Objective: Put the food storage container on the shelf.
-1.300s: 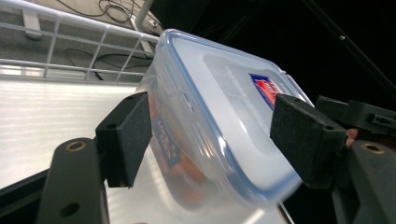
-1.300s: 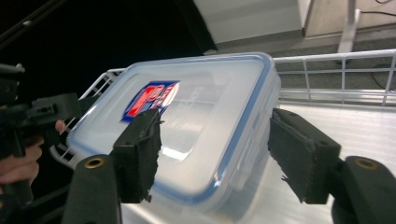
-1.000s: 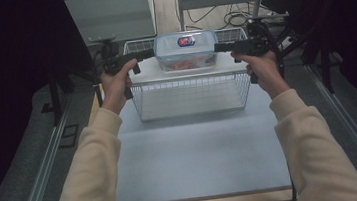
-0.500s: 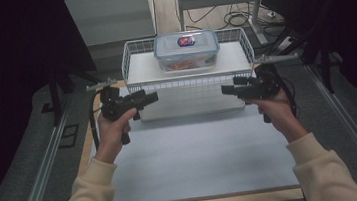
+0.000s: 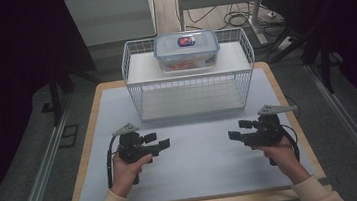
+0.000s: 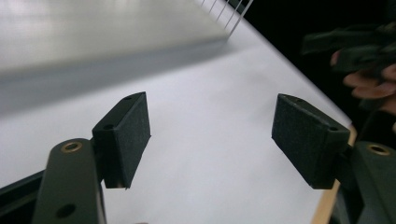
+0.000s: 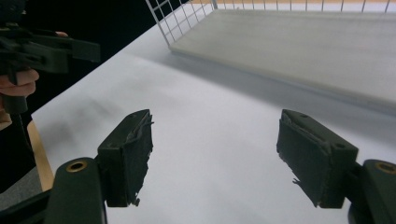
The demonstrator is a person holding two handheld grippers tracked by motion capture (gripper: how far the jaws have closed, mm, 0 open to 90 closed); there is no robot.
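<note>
The white wire basket (image 5: pixel 189 81) stands at the far middle of the worktop (image 5: pixel 192 154); a clear lidded food box (image 5: pixel 187 50) sits on its upper shelf. In front of the basket, the left gripper (image 5: pixel 158 141) and right gripper (image 5: pixel 239 130) hover apart, jaws spread wide and empty, pointing toward each other.

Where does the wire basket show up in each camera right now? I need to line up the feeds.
High view: wire basket upper centre, beyond both grippers.
Left gripper view: a few of its wires at the top edge, right of centre.
Right gripper view: its corner and front wires along the top.
Shared landmark: the white mat.
</note>
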